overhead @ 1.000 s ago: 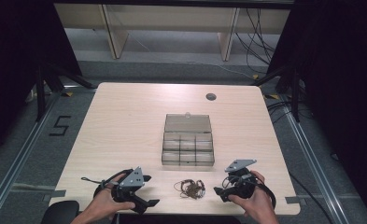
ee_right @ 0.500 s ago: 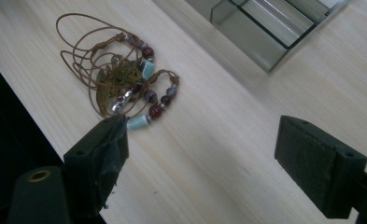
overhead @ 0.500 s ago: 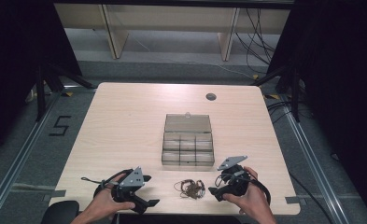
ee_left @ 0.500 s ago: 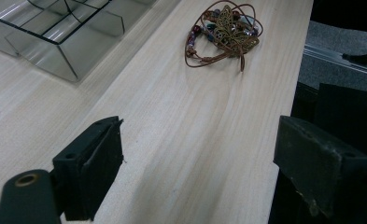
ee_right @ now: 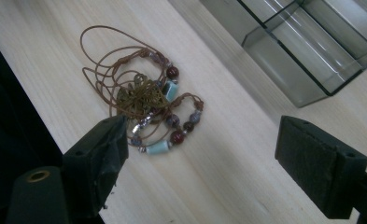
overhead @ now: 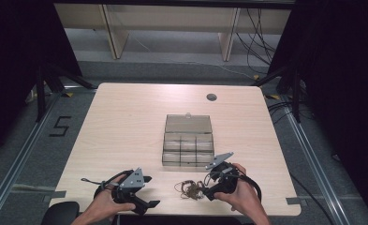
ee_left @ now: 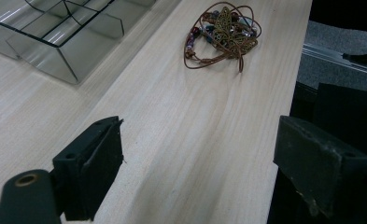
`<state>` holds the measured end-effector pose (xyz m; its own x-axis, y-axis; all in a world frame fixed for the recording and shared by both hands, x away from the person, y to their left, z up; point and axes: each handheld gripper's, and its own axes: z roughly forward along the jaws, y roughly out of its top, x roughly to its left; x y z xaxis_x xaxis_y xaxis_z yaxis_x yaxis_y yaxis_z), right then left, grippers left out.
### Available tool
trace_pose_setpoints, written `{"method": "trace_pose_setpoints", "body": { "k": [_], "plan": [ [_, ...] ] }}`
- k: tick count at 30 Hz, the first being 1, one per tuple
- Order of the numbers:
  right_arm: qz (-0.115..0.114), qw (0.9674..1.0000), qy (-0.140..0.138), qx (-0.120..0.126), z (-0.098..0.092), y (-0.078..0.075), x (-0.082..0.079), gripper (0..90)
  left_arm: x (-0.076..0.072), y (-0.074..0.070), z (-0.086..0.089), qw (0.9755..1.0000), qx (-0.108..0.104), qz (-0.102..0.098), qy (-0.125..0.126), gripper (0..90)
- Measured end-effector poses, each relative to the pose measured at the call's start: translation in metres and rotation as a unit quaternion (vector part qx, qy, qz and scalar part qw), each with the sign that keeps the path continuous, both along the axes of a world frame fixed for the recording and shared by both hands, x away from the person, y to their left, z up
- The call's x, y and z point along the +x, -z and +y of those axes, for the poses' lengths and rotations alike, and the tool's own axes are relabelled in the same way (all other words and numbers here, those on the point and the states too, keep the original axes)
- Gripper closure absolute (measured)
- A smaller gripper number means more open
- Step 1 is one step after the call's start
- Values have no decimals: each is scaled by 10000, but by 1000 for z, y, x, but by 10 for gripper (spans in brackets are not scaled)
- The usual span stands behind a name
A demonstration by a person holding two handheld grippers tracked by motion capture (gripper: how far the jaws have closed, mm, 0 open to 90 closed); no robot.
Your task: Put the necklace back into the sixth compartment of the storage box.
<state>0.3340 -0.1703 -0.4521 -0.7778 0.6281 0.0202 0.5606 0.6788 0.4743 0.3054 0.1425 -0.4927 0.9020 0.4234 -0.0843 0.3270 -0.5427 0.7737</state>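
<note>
Pale wooden table (overhead: 125, 122), beaded cord necklace (overhead: 189, 189) just beside wide-open right tongs (overhead: 209, 188), left tongs (overhead: 146, 197) wide too.

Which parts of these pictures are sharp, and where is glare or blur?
High view: evenly lit table, dark surroundings. Left gripper view: necklace sharp, reflections on the box. Right gripper view: beads clear, the claw pads slightly soft.
</note>
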Motion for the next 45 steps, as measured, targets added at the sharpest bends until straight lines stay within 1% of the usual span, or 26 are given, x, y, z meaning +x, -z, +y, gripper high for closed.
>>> {"method": "trace_pose_setpoints", "body": {
  "k": [2, 3, 4, 5, 6, 8, 9, 10, 11, 12, 13, 14, 15, 16, 18, 21, 22, 26, 27, 30, 31, 35, 40, 43, 44, 45],
  "plan": [
    [36, 10000, -33, -45, 3, 1, 1, 180, 0, 0, 0, 10000, 4, 3, 0, 151],
    [74, 9999, -139, -49, 6, 2, 3, 180, 0, 0, 0, 10000, 0, 3, -4, 151],
    [78, 9999, -120, -81, 7, 2, 4, 180, 1, 0, 1, 10000, 70, -28, 29, 151],
    [89, 9998, -150, -81, 8, 2, 4, 179, 1, 0, 1, 10000, 61, -2, 66, 151],
    [141, 9998, -88, -110, 9, 2, 5, 176, 1, 0, 1, 10000, 61, -2, 66, 151],
    [122, 9998, -119, -118, 9, 2, 6, 170, 1, -1, 2, 10000, 67, -43, 22, 151],
    [79, 9997, -190, -125, 10, 3, 9, 167, 3, -1, 2, 9998, 102, -128, 128, 151],
    [79, 9997, -190, -125, 10, 3, 9, 167, 3, -1, 2, 9998, 102, -128, 128, 151],
    [123, 9997, -151, -127, 11, 2, 9, 167, 3, -1, 2, 9998, 86, -111, 150, 151],
    [167, 9996, -124, -173, 13, 3, 11, 167, 2, -1, 1, 9999, 76, -7, 102, 151],
    [159, 9995, -181, -188, 14, 3, 12, 168, 2, -1, 1, 9999, 79, -36, 101, 151],
    [198, 9995, -123, -214, 15, 3, 11, 168, 2, -1, 1, 9999, 65, -6, 114, 151],
    [171, 9994, -181, -230, 16, 4, 12, 168, 2, 0, 1, 10000, 29, 9, 80, 151],
    [231, 9992, -186, -273, 16, 3, 13, 168, 0, 0, 0, 10000, 20, 2, 20, 151],
    [177, 9991, -240, -290, 18, 4, 15, 167, 1, 0, 0, 10000, 6, 10, 32, 151],
    [204, 9989, -273, -308, 20, 5, 16, 167, 1, 0, 0, 10000, 8, 0, 41, 151],
    [268, 9986, -300, -334, 23, 6, 16, 167, 2, -1, 2, 9999, 96, -11, 100, 151],
    [336, 9979, -396, -378, 29, 9, 15, 167, 3, -1, 2, 9998, 87, -125, 152, 151],
    [363, 9972, -536, -387, 32, 12, 15, 167, 1, -1, 2, 10000, 61, -41, 58, 151],
    [442, 9968, -521, -418, 36, 14, 15, 169, 1, -1, 2, 9999, 69, -52, 51, 151],
    [457, 9961, -612, -442, 38, 16, 16, 172, 1, -1, 2, 9999, 63, -54, 61, 151],
    [465, 9961, -590, -469, 41, 17, 16, 170, 1, -1, 2, 9999, 65, -53, 61, 151],
    [556, 9945, -723, -508, 45, 22, 18, 172, 2, -1, 1, 9999, 68, -8, 112, 151],
    [633, 9931, -793, -583, 49, 27, 19, 204, 1, -1, 1, 9999, 85, -62, 80, 151],
    [656, 9932, -759, -595, 50, 28, 19, 216, 2, -1, 1, 9997, 108, -131, 165, 151],
    [664, 9930, -781, -587, 50, 28, 20, 226, 0, 0, 0, 10000, -10, 3, 79, 151]
  ]
}}
